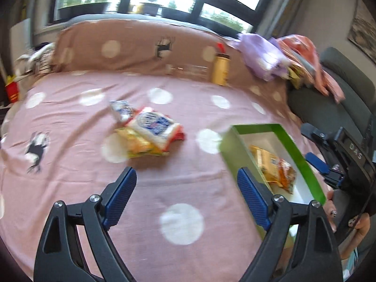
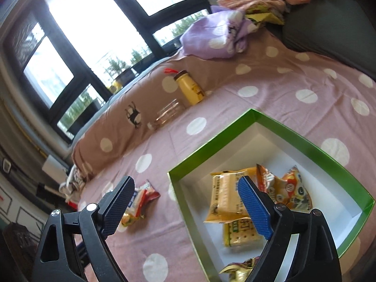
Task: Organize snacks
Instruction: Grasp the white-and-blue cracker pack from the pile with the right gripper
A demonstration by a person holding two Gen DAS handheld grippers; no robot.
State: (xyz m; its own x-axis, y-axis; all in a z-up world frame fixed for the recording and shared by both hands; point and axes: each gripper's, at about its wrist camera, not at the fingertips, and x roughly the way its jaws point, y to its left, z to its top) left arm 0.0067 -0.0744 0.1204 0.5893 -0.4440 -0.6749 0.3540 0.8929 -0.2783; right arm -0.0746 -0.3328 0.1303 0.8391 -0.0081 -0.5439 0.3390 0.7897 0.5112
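The left gripper [image 1: 186, 197] hangs over the pink dotted sheet [image 1: 70, 122] with its 2 blue fingers [image 1: 122, 192] spread wide and nothing between them. Ahead of it, near the middle of the sheet, lies a small pile of snacks [image 1: 150, 132]: a white and blue packet rests on top of a yellow one, with a red edge showing at the right side, and 1 more white packet lies just behind, touching the pile. The picture here is blurred, so the print on the packets cannot be read.

To the right of the pile stands the green box [image 1: 293, 150], open at the top and white inside. In the left wrist view 1 orange-yellow packet shows inside it. The right finger of the left gripper covers part of the near box wall in this view.

The right gripper [image 2: 185, 202] hovers over the near corner of the box [image 2: 305, 143], also released, its fingers [image 2: 255, 208] far apart and empty. In the box lie several packets [image 2: 225, 197]: 1 yellow, 1 orange beside it, 1 yellow-green cracker pack below, and a gold one at the bottom edge, partly hidden. The pile [image 2: 141, 199] shows behind the left finger of this gripper, outside the box.

At the far edge of the sheet a yellow bottle [image 2: 190, 90] stands by a brown pillow [image 2: 117, 127], with a clear jar [image 2: 169, 112] lying beside it.
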